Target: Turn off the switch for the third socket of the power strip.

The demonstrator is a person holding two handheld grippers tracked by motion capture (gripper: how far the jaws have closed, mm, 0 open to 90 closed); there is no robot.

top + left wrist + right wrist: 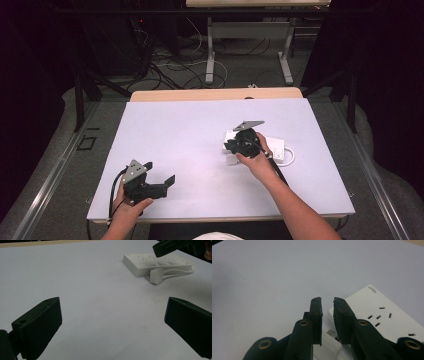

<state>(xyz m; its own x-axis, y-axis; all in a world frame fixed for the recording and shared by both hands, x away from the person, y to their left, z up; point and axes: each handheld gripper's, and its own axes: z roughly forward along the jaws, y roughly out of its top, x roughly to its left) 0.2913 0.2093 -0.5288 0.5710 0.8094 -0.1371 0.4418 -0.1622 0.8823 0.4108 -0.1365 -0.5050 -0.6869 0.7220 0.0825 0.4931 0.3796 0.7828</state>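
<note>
Power strip [270, 146]: white, flat on counter [175, 135], right of centre, its plug [157, 275] lying beside it.
Right gripper [327, 305]: jaws nearly closed, empty, poised above the plug, likely to grasp it.
Left gripper [162, 176]: jaws released wide, parked well apart.

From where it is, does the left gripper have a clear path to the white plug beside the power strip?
Probably yes: the open left gripper faces the white plug across bare table, though the right gripper hovers just above it and could crowd it.
</note>
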